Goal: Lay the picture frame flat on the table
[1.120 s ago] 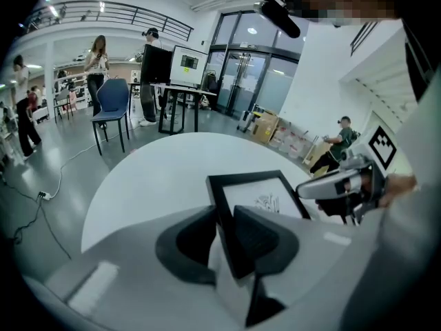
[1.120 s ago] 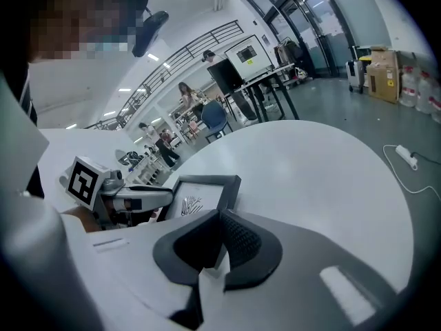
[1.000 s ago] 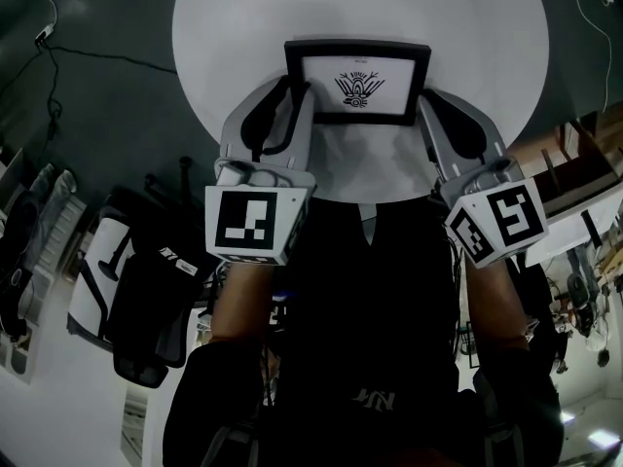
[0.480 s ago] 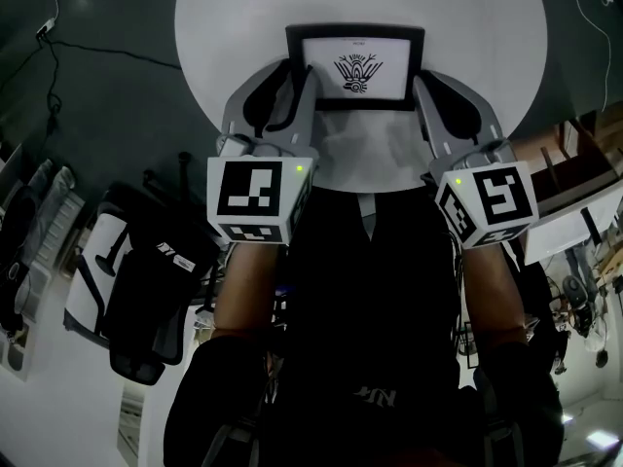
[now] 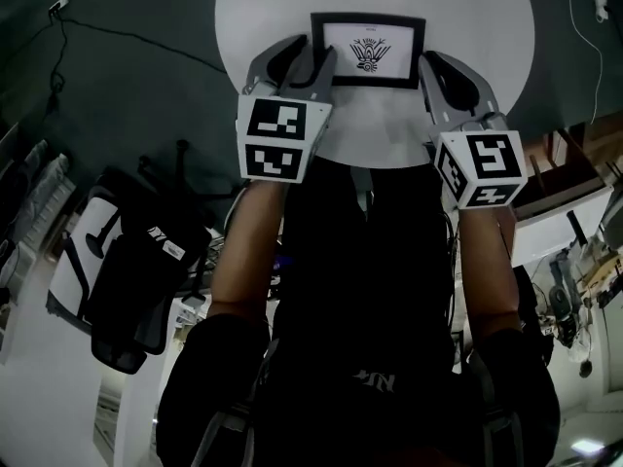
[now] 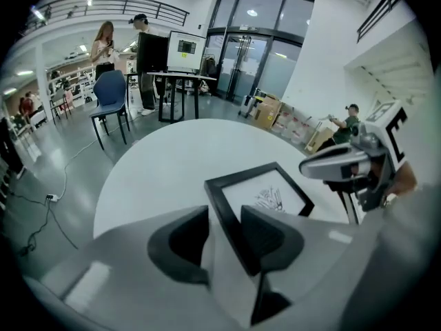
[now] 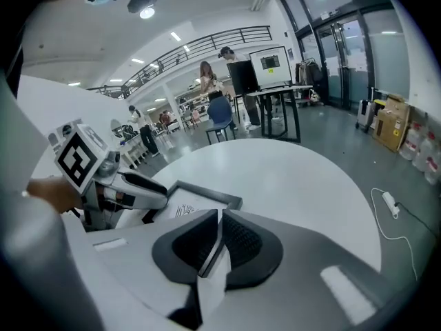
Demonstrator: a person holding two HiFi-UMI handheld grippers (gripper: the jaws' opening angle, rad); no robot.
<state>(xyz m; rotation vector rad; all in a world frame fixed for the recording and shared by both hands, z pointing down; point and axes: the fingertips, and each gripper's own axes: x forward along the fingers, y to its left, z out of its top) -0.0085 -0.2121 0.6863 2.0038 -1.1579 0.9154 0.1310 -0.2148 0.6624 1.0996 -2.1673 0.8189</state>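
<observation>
Left tongs (image 6: pixel 224 216): the jaws are opening and stand wide apart, with the left rail of the picture frame (image 6: pixel 265 193) between the pads and a clear gap on the outer side, so no grip is exerted. Right tongs (image 7: pixel 218 219): the jaws are nearly together, pinching the thin right rail of the frame, which is seen edge-on between the ribbed pads. The black-bordered frame lies face up on the far half of the round white bench (image 5: pixel 467 27), between the two tools. It appears flat, or very nearly so, though no view shows whether its back rests fully on the surface. Risk: with one side freed and the other clamped, any lift or pull by the right hand would probably pivot or drag the frame across the smooth top. If a corner is not yet down, the freed side could drop and knock the glazing. Pulling the left tongs back at an angle could also catch the rail on a pad. Legible matter: the print (image 5: pixel 369 53) shows a black ornamental emblem under a line of lettering too small to read. The marker cubes (image 5: pixel 281 139) carry only square black-and-white codes.
</observation>
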